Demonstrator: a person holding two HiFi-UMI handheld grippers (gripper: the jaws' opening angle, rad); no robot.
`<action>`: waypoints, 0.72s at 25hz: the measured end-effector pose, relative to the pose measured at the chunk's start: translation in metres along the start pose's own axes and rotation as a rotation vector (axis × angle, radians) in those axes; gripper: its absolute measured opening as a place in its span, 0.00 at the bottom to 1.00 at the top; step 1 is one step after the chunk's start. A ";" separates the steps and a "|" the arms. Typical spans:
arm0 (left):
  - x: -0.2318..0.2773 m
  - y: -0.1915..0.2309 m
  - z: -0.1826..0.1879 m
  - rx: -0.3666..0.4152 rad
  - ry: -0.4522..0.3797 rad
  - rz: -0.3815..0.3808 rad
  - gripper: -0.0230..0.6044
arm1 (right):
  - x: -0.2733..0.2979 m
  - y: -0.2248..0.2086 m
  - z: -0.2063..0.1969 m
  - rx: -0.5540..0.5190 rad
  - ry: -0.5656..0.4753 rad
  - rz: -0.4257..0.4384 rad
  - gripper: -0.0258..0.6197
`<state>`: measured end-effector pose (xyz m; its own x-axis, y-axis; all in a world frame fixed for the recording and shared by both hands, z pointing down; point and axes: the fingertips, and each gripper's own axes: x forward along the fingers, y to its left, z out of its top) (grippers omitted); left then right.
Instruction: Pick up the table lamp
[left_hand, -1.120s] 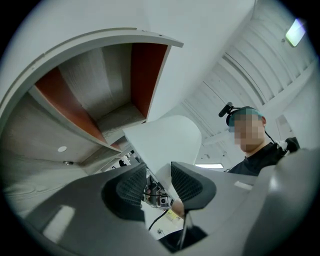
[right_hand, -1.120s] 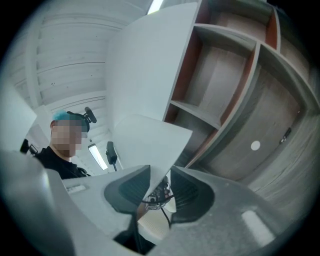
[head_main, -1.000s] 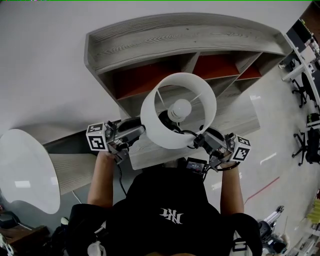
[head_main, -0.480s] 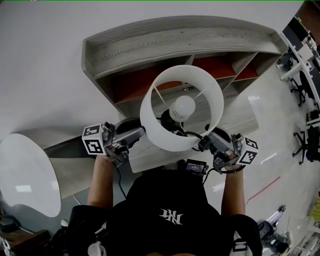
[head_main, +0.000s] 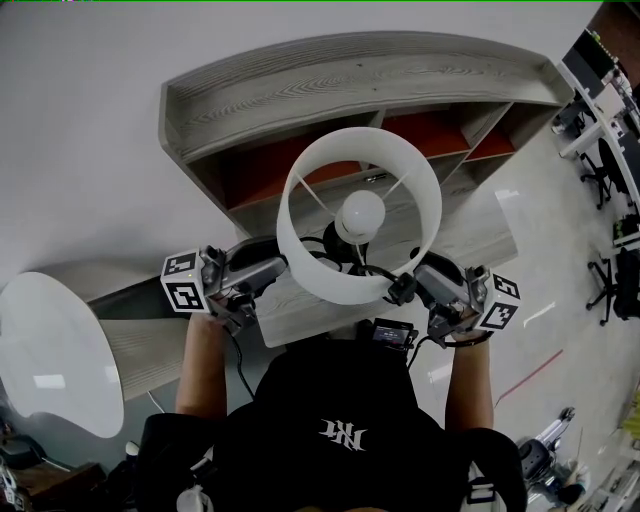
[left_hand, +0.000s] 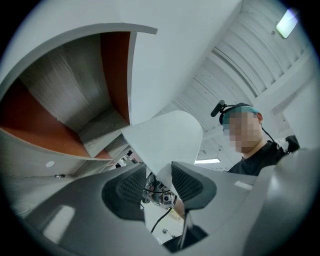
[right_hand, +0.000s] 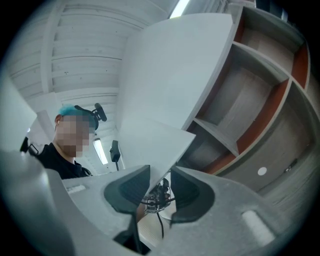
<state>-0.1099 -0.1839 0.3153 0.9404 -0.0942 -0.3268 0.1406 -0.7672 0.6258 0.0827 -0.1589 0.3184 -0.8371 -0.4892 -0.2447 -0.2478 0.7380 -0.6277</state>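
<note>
Two grippers are held out just past the person's black shirt (head_main: 335, 420), each with a marker cube on it. The left gripper (head_main: 283, 266) and the right gripper (head_main: 398, 288) stand on opposite sides of the table lamp (head_main: 300, 250). Both gripper views show the ribbed pads closed on the thin lower rim of its white drum-shaped shade (head_main: 340, 288). Over the last second both hands have come up and the lamp has come with them. The shade now sits larger and closer under the head camera, with its round white bulb (head_main: 360, 212) at the hub of the spokes. That suggests the lamp is off the pale grey wood-grain surface (head_main: 300, 320) beneath and the pick-up is nearly done, though a rim-only hold looks prone to tilting. Beyond, the curved grey wooden shelf unit with red-orange back panels (head_main: 330, 75) is unchanged.
</note>
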 end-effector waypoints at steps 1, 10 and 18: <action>0.000 -0.001 0.000 0.001 0.002 0.003 0.28 | 0.001 0.001 0.000 -0.002 0.003 0.000 0.24; -0.004 0.001 -0.002 -0.010 0.001 0.008 0.28 | 0.004 0.001 0.001 0.002 0.011 0.015 0.24; -0.007 0.003 -0.003 -0.012 0.002 0.003 0.28 | 0.005 0.001 -0.004 -0.007 0.028 0.019 0.24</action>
<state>-0.1155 -0.1833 0.3218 0.9415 -0.0948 -0.3233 0.1417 -0.7593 0.6351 0.0762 -0.1591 0.3196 -0.8551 -0.4621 -0.2352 -0.2352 0.7499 -0.6184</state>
